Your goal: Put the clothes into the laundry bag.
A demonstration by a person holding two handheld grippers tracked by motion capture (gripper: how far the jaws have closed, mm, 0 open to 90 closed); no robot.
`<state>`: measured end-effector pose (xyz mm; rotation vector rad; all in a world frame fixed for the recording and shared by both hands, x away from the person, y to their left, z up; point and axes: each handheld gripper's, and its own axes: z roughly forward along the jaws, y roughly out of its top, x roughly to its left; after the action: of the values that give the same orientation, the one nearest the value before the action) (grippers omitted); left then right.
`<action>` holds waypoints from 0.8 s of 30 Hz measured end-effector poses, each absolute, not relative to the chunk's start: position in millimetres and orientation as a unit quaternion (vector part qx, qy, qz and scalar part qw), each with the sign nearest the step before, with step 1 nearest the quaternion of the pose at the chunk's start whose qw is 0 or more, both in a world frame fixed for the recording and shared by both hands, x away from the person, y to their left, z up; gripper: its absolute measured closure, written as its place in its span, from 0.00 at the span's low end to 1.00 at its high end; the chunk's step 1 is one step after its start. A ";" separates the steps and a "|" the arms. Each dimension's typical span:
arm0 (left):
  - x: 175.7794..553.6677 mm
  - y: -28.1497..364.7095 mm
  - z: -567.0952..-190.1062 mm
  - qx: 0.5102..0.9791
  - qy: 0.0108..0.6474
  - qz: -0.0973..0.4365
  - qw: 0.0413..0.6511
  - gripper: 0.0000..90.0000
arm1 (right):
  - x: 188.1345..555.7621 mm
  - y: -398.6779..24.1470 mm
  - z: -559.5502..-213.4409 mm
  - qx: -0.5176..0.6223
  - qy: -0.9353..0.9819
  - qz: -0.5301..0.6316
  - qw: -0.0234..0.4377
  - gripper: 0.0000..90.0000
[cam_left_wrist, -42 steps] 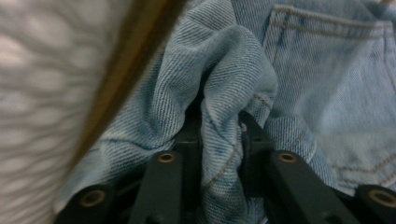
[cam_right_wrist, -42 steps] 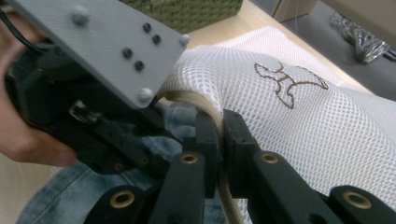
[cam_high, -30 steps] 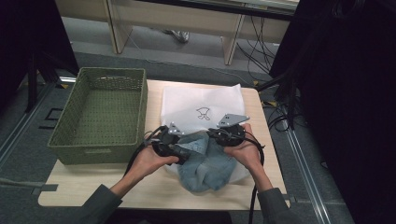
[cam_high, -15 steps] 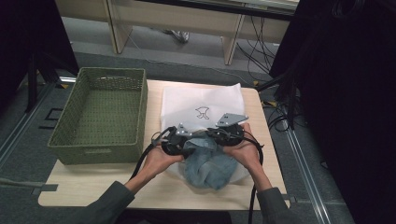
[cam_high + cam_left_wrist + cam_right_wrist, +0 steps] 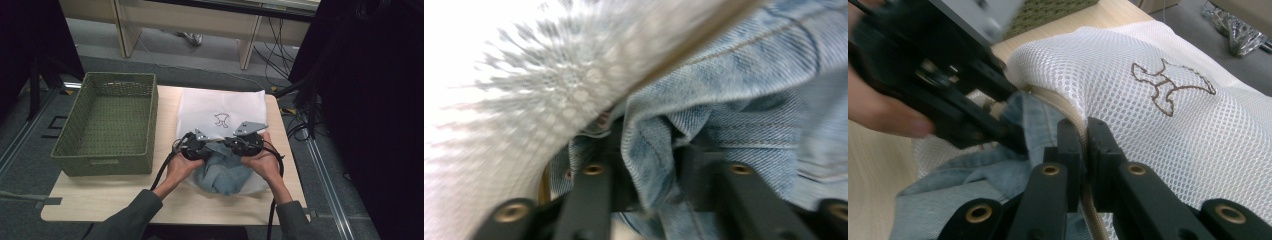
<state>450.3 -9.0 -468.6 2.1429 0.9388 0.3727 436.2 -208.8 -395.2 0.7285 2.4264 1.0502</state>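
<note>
Left gripper (image 5: pixel 649 175): jaws have just been opening slightly, a fold of crumpled light-blue denim garment (image 5: pixel 724 100) pinched between them. Right gripper (image 5: pixel 1084 150): jaws pressed nearly together on the tan-edged rim of the white mesh laundry bag (image 5: pixel 1158 140). Denim bunched, faded, lying at the bag's mouth on the pale wooden table (image 5: pixel 125 195).

Basket (image 5: pixel 107 122) left of bag (image 5: pixel 220 107) (jeans (image 5: pixel 222 172) seemingly inside).

No readable text; only a brown emblem (image 5: pixel 1172 84) on the white mesh bag (image 5: pixel 1208 150).
</note>
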 end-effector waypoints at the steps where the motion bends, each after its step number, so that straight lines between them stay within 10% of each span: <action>1: 447.7 -7.7 -465.6 0.839 0.367 0.141 0.377 0.67 | 435.7 -209.1 -395.2 0.265 0.868 0.373 0.194 0.96; 8: 417.3 14.6 -435.8 0.844 0.355 0.136 0.379 0.28 | 436.5 -211.0 -397.1 0.262 0.867 0.375 0.199 0.96; 19: 380.4 -21.4 -481.2 0.883 0.276 0.134 0.356 0.23 | 435.7 -210.2 -396.8 0.260 0.868 0.374 0.198 0.96; 24: 404.6 -29.1 -499.0 0.870 0.297 0.144 0.365 0.70 | 435.1 -212.8 -395.4 0.260 0.869 0.373 0.196 0.96</action>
<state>404.6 -29.1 -499.0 2.2378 0.7644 0.3713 435.1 -212.8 -395.4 0.7272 2.4354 1.0440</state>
